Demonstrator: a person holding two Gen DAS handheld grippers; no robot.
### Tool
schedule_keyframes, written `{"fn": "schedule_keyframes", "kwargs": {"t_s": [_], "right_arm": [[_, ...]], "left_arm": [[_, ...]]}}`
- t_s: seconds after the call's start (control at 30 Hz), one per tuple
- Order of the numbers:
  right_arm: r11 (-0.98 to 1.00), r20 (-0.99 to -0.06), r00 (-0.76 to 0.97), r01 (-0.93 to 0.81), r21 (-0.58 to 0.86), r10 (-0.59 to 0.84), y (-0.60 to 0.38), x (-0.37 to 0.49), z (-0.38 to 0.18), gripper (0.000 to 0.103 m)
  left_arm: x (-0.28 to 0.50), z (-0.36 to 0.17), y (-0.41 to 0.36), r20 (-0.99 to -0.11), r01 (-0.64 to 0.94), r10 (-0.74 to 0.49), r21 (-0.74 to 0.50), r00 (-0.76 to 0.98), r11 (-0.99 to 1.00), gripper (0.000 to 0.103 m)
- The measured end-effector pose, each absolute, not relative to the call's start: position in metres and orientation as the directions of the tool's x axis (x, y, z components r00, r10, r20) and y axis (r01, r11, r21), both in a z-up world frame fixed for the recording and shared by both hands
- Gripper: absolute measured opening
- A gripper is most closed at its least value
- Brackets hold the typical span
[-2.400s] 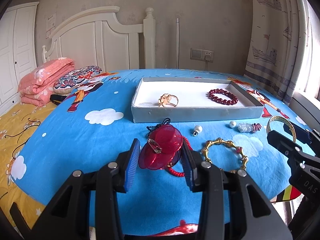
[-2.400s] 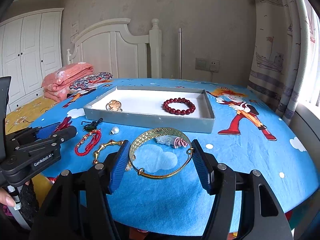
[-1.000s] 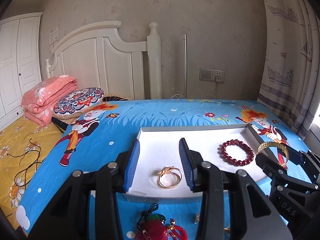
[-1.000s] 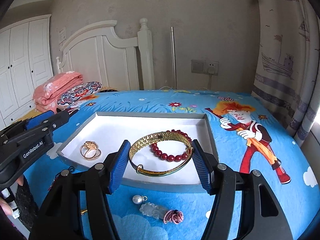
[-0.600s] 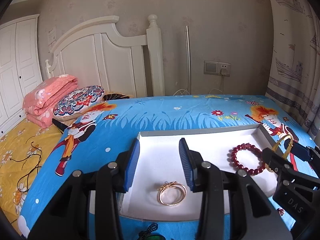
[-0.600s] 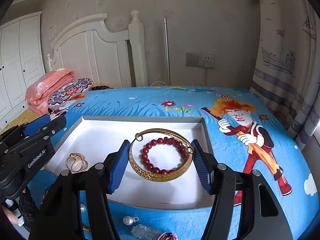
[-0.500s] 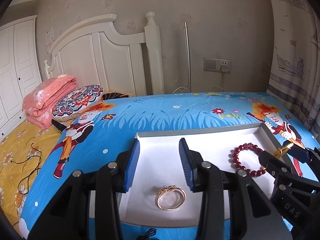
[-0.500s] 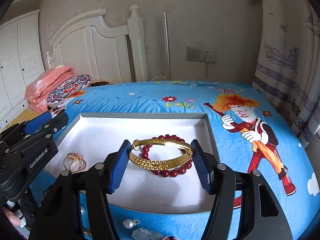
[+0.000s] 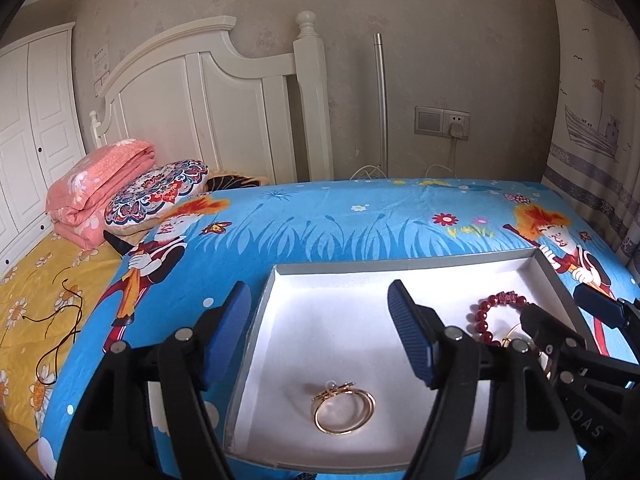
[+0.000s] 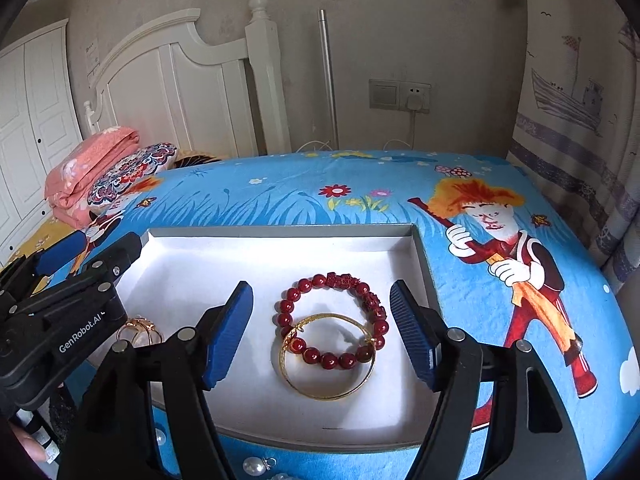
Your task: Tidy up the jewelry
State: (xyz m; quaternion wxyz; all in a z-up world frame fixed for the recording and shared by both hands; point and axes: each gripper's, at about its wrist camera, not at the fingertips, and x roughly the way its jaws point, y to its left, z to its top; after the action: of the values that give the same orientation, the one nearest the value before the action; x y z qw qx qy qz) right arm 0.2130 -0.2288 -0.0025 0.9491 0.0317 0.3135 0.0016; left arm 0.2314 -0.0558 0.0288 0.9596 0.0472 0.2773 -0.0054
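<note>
Right gripper (image 10: 321, 326) jaws just opened, empty — gold bangle (image 10: 329, 357) lies on red bead bracelet (image 10: 332, 319) in tray (image 10: 280, 233); left gripper (image 9: 318, 322) likewise opened, empty.

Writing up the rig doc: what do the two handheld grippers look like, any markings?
Both match: black plastic frames with silver round screw heads and ribbed blue pads. The left gripper carries white "GenRobot.AI" lettering on its side; the right gripper shows "DAS" embossed on its body. No cables or sleeves are visible.
</note>
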Motion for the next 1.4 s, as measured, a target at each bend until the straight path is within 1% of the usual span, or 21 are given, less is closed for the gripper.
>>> {"fn": "schedule_keyframes", "kwargs": {"t_s": [0.1, 0.23, 0.3, 0.4, 0.47, 0.57, 0.63, 0.73, 0.87, 1.07, 1.17, 1.27, 1.4], "right_arm": [[0.998, -0.598, 0.801, 0.012, 0.059, 0.026, -0.230, 0.209, -0.002, 0.067], [0.999, -0.597, 0.802, 0.011, 0.049, 0.021, -0.229, 0.202, -0.001, 0.067], [0.999, -0.594, 0.804, 0.007, 0.045, 0.021, -0.229, 0.198, 0.000, 0.068], [0.999, -0.586, 0.810, 0.002, 0.048, 0.027, -0.228, 0.187, 0.001, 0.072], [0.999, -0.578, 0.815, -0.010, 0.048, 0.036, -0.225, 0.178, 0.001, 0.076], [0.999, -0.573, 0.818, -0.032, 0.027, 0.042, -0.218, 0.161, -0.002, 0.076], [0.999, -0.564, 0.824, -0.050, 0.020, 0.052, -0.215, 0.148, -0.003, 0.077], [0.998, -0.553, 0.831, -0.063, 0.016, 0.061, -0.212, 0.128, -0.007, 0.077], [0.997, -0.554, 0.829, -0.074, 0.011, 0.068, -0.210, 0.110, -0.014, 0.077], [0.997, -0.570, 0.818, -0.076, 0.021, 0.074, -0.211, 0.099, -0.022, 0.077], [0.997, -0.569, 0.819, -0.079, 0.017, 0.074, -0.210, 0.092, -0.024, 0.077], [0.997, -0.572, 0.817, -0.081, 0.016, 0.076, -0.209, 0.088, -0.027, 0.077], [0.996, -0.575, 0.813, -0.092, 0.022, 0.088, -0.207, 0.085, -0.033, 0.077]], "left_arm": [[0.230, 0.029, -0.052, -0.539, 0.029, 0.016, 0.075, 0.842, 0.997, 0.071], [0.226, 0.027, -0.050, -0.544, 0.028, 0.022, 0.084, 0.839, 0.996, 0.077], [0.222, 0.027, -0.048, -0.542, 0.021, 0.029, 0.087, 0.840, 0.996, 0.082], [0.209, 0.029, -0.040, -0.545, 0.018, 0.020, 0.065, 0.838, 0.998, 0.083], [0.194, 0.030, -0.036, -0.527, 0.030, 0.002, 0.053, 0.850, 0.998, 0.088], [0.168, 0.027, -0.034, -0.490, 0.048, 0.003, 0.093, 0.872, 0.995, 0.090], [0.151, 0.022, -0.031, -0.480, 0.056, -0.002, 0.097, 0.877, 0.994, 0.092], [0.130, 0.014, -0.021, -0.491, 0.092, -0.052, 0.059, 0.870, 0.994, 0.092], [0.114, 0.001, -0.005, -0.518, 0.094, -0.078, 0.005, 0.852, 0.996, 0.092], [0.098, -0.006, 0.001, -0.523, 0.118, -0.105, -0.009, 0.846, 0.993, 0.092], [0.087, -0.015, -0.001, -0.546, 0.163, -0.147, -0.019, 0.825, 0.986, 0.092], [0.075, -0.028, -0.002, -0.557, 0.181, -0.153, -0.006, 0.816, 0.983, 0.092], [0.072, -0.038, 0.005, -0.570, 0.176, -0.170, -0.046, 0.803, 0.983, 0.092]]}}
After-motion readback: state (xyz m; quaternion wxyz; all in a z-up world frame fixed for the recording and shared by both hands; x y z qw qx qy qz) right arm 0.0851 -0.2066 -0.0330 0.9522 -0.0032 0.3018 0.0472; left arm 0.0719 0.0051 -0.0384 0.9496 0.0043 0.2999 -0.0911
